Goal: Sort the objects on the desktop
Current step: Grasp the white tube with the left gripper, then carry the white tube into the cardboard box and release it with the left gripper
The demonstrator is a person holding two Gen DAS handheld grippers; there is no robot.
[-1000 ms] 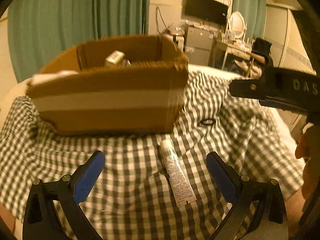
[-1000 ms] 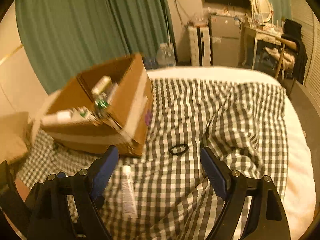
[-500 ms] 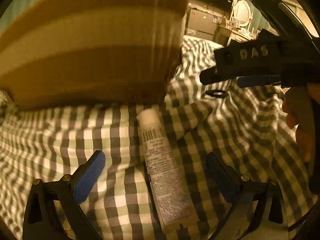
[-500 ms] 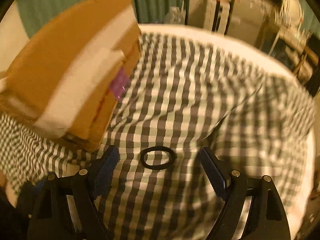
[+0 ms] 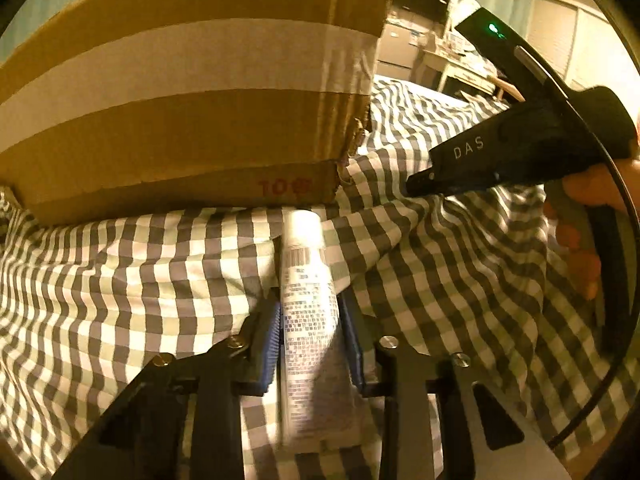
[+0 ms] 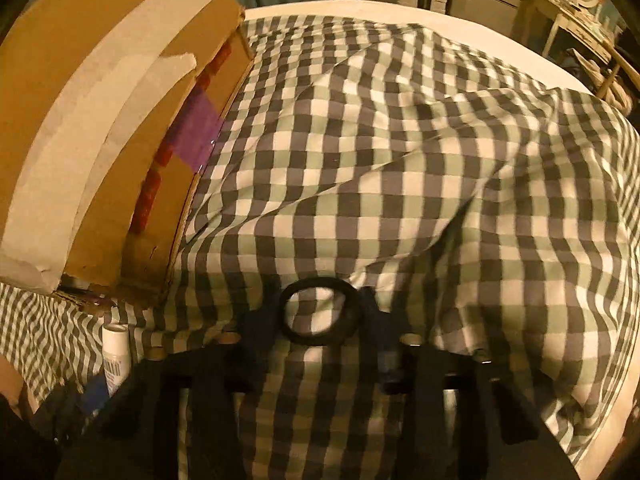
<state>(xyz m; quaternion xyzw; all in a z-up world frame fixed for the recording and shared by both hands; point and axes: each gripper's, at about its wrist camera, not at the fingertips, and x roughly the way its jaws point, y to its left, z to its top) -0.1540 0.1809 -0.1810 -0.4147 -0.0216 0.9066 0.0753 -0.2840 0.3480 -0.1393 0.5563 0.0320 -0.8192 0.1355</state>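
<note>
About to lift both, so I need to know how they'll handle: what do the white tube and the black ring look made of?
The white tube looks like soft plastic with a smooth, slightly glossy printed skin and a white cap; the left claw pinches it. The black ring looks like matte elastic, perhaps fabric-covered: thin, dull, no shine, though blur leaves that open. The right claw is closing around it.

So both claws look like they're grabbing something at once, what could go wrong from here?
The left gripper pinches the white tube low on its soft body, so the tube could squash or slip when lifted. The right gripper is closing around the thin black ring, which lies flat on the rumpled checked cloth; the fingers may catch fabric instead. The cardboard box stands close, so the tube's cap could bump it.
</note>
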